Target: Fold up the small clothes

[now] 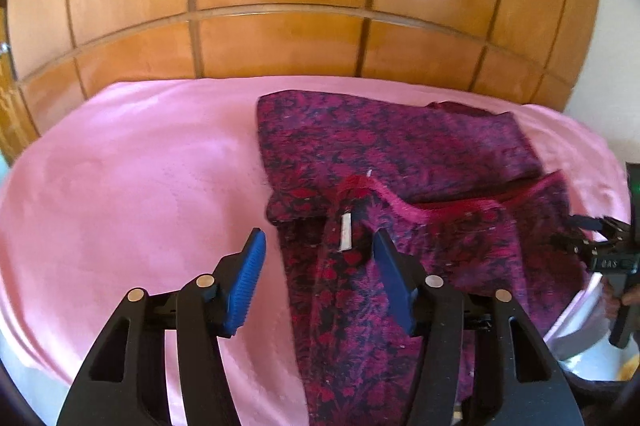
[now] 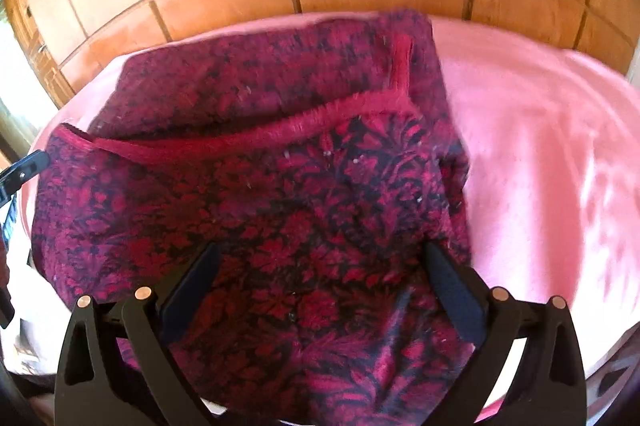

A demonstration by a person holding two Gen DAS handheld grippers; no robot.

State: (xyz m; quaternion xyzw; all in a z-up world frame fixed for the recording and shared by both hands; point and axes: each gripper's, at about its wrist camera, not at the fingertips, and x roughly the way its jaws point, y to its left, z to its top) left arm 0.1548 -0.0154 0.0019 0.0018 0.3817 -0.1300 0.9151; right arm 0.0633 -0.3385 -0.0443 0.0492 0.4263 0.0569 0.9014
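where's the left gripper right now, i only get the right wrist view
observer: the left gripper is open at the garment's left edge, one blue pad over the pink sheet
operator: any tag showing there
observer: yes, a white label sits just below the red neckline trim, between that gripper's fingers
operator: what's further left
observer: only pink sheet, up to the wooden panelling

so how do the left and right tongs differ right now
The left tongs straddle the garment's left edge, one pad over the pink sheet; the right tongs sit wholly over the garment. Left pads look bright blue, right pads dark navy. Both are open and hold nothing.
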